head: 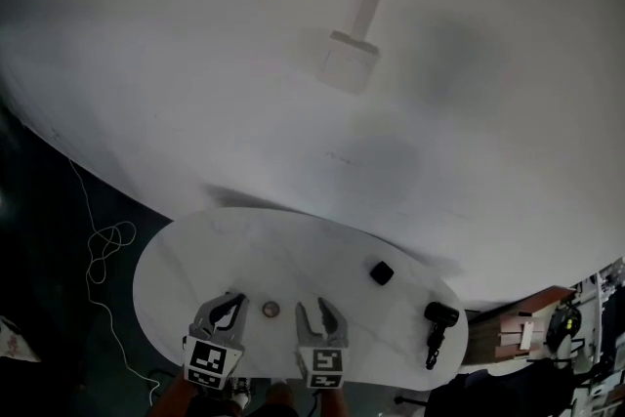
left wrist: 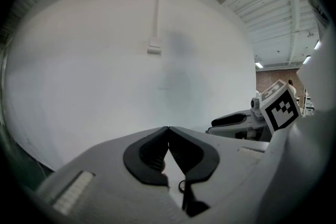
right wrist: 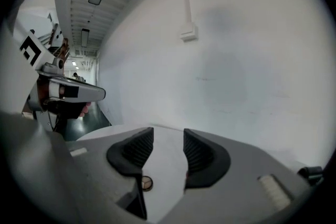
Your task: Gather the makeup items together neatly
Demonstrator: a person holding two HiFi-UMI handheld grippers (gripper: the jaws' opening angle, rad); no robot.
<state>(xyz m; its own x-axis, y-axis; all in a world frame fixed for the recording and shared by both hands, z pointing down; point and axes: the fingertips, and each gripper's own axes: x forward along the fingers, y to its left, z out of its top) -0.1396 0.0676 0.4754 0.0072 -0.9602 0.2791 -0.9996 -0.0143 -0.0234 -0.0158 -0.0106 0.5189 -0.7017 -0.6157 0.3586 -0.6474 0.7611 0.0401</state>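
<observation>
The smooth, matte white oval table (head: 293,239) carries the makeup well apart, so the gathering looks barely begun. Both tools sit at its 6 o'clock edge: the left gripper (head: 229,305) clenched tip to tip on nothing, the right gripper (head: 314,306) released and empty. A long black item (head: 437,322) lies at 4 o'clock, a boxy black piece (head: 382,272) towards 3, and a small round pot (head: 270,309) between the grippers.

Tiny round item (head: 270,310) on the table (head: 195,249), too small to name; dark piece (head: 436,327) far right, perhaps a brush, blurry; arms (head: 174,402) cut off below.
</observation>
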